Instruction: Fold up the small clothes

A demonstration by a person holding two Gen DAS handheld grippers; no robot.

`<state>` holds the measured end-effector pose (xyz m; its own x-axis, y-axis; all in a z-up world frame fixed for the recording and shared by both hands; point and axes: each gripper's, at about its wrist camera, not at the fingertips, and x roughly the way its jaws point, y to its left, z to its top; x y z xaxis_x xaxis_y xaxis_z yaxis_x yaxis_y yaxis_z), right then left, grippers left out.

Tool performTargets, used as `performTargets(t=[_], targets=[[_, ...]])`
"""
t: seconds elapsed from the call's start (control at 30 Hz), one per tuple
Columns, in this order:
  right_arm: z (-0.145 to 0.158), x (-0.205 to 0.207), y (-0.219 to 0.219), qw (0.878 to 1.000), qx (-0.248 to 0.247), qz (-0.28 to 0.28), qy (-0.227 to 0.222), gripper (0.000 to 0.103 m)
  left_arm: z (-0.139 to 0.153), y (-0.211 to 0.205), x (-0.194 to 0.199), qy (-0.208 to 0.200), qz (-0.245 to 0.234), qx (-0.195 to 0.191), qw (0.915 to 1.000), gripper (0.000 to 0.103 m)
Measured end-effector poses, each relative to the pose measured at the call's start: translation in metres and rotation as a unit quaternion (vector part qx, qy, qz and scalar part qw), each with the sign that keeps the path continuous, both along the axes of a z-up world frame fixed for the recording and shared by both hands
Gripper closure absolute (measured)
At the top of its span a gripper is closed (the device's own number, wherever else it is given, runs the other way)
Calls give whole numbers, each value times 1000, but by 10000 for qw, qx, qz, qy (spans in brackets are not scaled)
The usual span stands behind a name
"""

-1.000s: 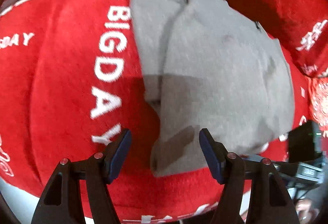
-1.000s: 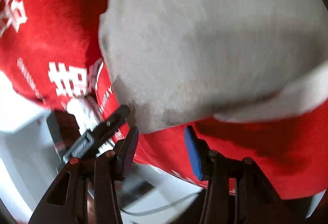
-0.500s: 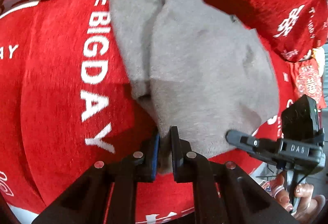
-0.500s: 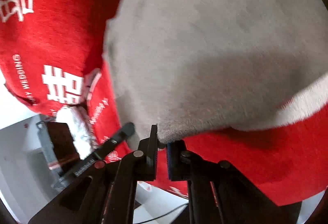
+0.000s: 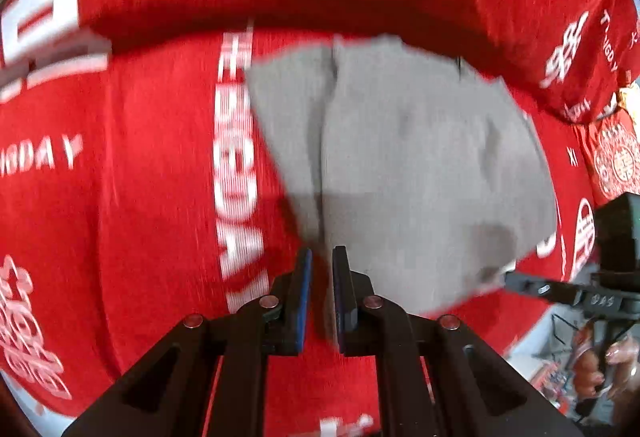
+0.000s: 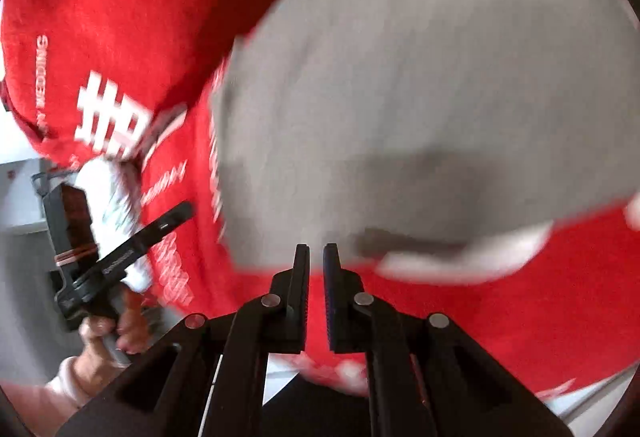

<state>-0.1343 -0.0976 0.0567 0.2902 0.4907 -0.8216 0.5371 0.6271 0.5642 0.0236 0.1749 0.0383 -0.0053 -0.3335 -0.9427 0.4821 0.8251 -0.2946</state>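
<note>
Grey garment (image 5: 420, 165) lies on a red cover with white lettering (image 5: 152, 197), draped over what looks like a sofa seat. It is partly folded already: a narrower flap sits along its left side in the left wrist view, with a seam line running away from the camera.

Left gripper (image 5: 322, 257): jaws nearly together, pinching the near-left corner of the garment, cloth running up from between the pads. Right gripper (image 6: 316, 251): jaws also nearly together, at the near edge of the garment (image 6: 420, 97). Motion blur is heavy there, so the cloth between the pads is probably held, but the pinch itself is hard to see. In the left view the right gripper's tip shows at the garment's near-right corner.

Key relation: the garment stretches away from both sets of fingers, long axis pointing toward the sofa back, with the held near edge running across between the two grippers. Each hand owns its own near corner, neither is nearer the far edge. The next move likely carries the near edge forward over the far one, both corners kept level.

A hand (image 6: 108, 333) grips the left tool's handle.
</note>
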Motion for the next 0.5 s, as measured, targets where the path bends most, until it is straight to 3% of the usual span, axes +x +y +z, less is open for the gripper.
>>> performTargets(t=[0.23,0.33,0.43,0.5], targets=[[-6,23,-123,9852,-1152,-1239,271,95,-13,-52,55,-498,296,160,9982,91],[-16,29,-150,9798,-1463,-1314,358,95,-27,-72,63,-585,331,277,9974,91],[-35,28,-167,9770,-1595,-1296,572,98,-52,-77,63,-550,309,688,9956,91],[-39,25,-174,9774,-1602,-1287,505,101,-60,-74,64,-510,385,671,9957,91]])
